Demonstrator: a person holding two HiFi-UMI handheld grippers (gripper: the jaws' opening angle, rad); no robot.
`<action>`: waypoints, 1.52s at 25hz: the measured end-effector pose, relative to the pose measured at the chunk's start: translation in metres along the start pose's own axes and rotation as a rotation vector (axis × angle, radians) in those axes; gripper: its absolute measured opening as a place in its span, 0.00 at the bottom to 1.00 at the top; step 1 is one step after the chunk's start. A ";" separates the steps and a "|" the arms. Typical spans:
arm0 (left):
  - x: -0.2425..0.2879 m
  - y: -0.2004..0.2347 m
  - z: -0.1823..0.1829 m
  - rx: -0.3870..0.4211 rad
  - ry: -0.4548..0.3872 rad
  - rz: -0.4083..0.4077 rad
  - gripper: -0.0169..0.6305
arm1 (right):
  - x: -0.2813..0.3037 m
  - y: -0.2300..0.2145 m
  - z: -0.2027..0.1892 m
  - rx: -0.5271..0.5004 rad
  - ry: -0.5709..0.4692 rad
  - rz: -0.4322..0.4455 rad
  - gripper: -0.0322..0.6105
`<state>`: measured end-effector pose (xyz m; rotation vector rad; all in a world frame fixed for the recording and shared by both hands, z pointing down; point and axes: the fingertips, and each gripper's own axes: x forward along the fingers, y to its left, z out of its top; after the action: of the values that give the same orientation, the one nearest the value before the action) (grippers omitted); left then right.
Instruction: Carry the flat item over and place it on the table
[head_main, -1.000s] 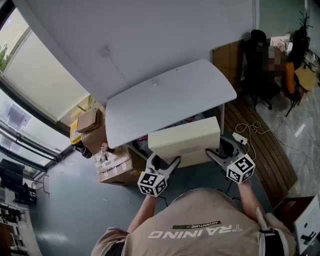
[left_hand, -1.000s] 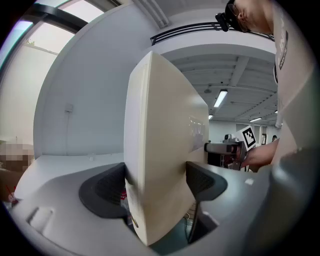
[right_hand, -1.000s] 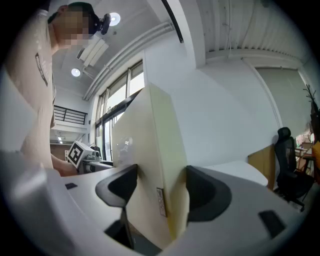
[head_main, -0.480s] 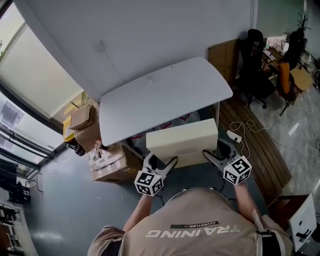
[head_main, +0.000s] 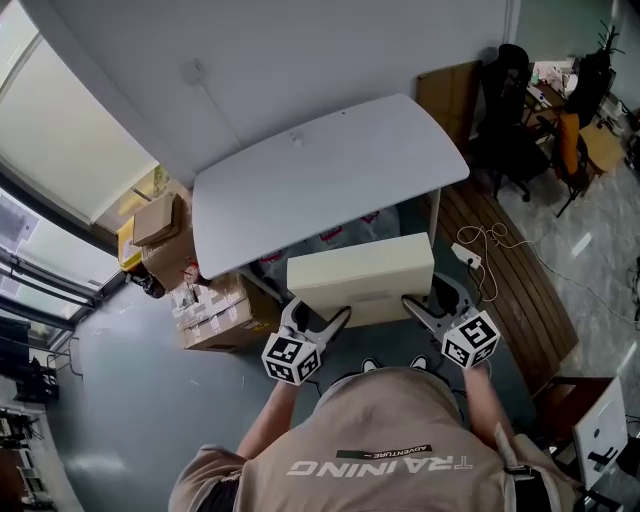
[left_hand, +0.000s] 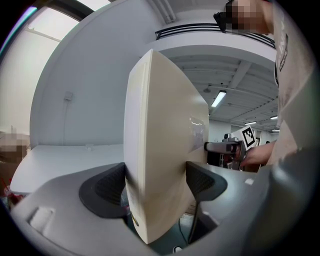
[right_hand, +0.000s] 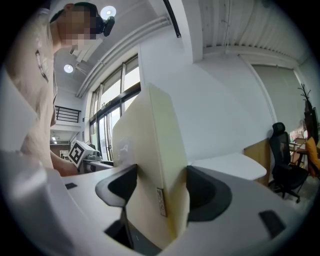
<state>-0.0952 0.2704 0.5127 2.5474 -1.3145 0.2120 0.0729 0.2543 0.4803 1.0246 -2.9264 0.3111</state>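
- The flat cream box (head_main: 362, 277) is held level in the air just short of the white counter's (head_main: 330, 175) near edge, resting on nothing.
- The left claw (head_main: 318, 320) pinches the box's near left corner; in the left gripper view its dark pads (left_hand: 107, 189) press both broad faces of the box.
- The right claw (head_main: 432, 300) clamps the near right corner the same way, one jaw against each face.
- Stacked cardboard cartons (head_main: 215, 315) sit on the floor by the counter's left end.
- A black chair (head_main: 505, 120) stands beyond the counter's right end.
- A white power strip (head_main: 466, 257) lies on the wooden floor right of the counter.
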 end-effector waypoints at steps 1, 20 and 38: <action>-0.002 0.004 -0.001 0.003 0.001 -0.003 0.59 | 0.004 0.002 -0.002 0.001 0.000 -0.002 0.48; 0.036 0.018 -0.020 -0.048 0.036 -0.042 0.59 | 0.016 -0.031 -0.022 0.042 0.054 -0.046 0.48; 0.178 0.048 0.006 -0.086 0.089 0.035 0.59 | 0.064 -0.183 -0.007 0.073 0.071 0.037 0.48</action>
<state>-0.0313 0.1038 0.5590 2.4165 -1.3070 0.2668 0.1357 0.0762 0.5261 0.9479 -2.8934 0.4486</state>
